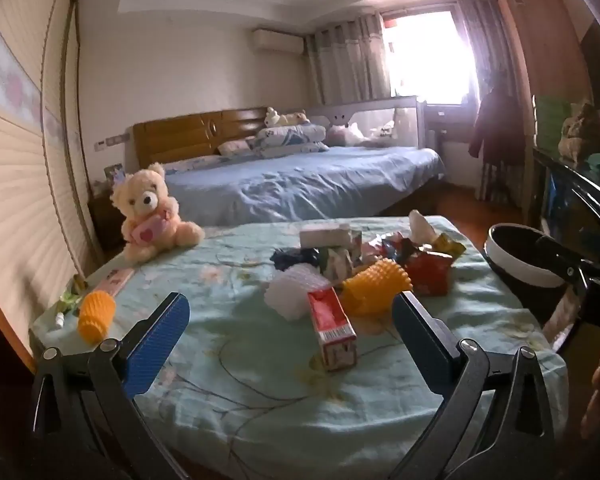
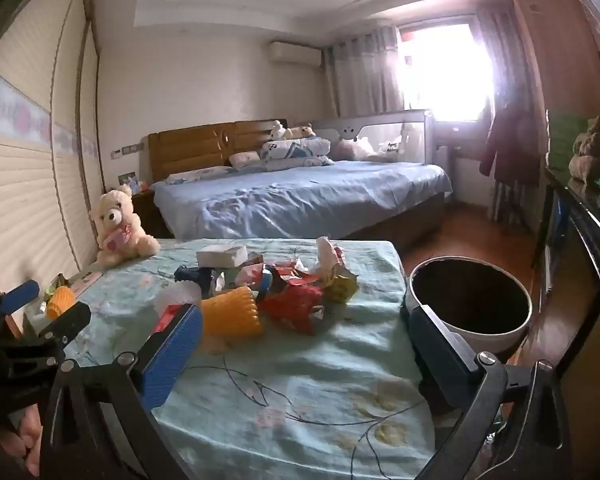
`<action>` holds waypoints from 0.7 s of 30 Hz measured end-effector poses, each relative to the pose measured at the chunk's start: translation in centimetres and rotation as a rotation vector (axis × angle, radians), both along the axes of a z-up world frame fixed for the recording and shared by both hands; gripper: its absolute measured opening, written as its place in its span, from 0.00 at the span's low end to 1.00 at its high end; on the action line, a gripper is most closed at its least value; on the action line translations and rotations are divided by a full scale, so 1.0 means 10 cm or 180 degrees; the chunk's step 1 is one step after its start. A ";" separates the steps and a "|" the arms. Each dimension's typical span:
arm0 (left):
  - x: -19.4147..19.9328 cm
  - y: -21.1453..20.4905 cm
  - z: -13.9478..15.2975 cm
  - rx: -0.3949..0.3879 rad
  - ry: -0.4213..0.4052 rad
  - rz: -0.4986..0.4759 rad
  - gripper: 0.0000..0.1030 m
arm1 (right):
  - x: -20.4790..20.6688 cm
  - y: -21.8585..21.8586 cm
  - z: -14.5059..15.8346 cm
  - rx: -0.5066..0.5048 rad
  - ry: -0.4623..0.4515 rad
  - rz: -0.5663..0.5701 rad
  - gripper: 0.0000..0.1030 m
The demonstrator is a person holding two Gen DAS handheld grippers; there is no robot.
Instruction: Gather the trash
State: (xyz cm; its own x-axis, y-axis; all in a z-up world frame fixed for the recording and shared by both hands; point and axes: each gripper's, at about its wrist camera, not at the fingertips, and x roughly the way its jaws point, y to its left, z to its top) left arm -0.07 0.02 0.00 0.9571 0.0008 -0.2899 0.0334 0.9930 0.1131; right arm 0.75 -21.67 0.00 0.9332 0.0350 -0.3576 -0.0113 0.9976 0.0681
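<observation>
I'm looking over a table with a light green flowered cloth (image 1: 260, 360). A black-lined bin (image 2: 470, 308) stands just off its right edge. The trash pile (image 1: 380, 264) sits mid-table: wrappers, a yellow foam sleeve (image 1: 374, 290), a red carton (image 1: 332, 330) nearest me. A teddy bear (image 1: 150, 210) sits far left. My left gripper (image 1: 290, 334) and right gripper (image 2: 304, 336) both hang spread wide, nothing between the fingers.

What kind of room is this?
Most likely a bedroom in a home: a big bed with blue sheets and pillows, a teddy bear on the cloth-covered table, and curtains at the window.
</observation>
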 end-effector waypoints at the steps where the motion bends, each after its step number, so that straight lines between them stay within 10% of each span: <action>1: -0.02 0.00 0.00 -0.0012 0.0023 0.0005 1.00 | 0.01 0.00 -0.01 -0.0012 0.0019 -0.0003 1.00; 21: 0.04 0.02 -0.07 -0.0076 0.0321 0.0034 1.00 | -0.04 0.03 -0.14 0.0068 0.0106 0.0108 1.00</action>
State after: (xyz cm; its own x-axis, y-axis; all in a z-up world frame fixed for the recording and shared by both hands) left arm 0.32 0.17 -0.72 0.9229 0.0029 -0.3849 0.0328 0.9958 0.0860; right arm 0.32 -21.40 -1.44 0.9190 0.0745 -0.3872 -0.0426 0.9950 0.0904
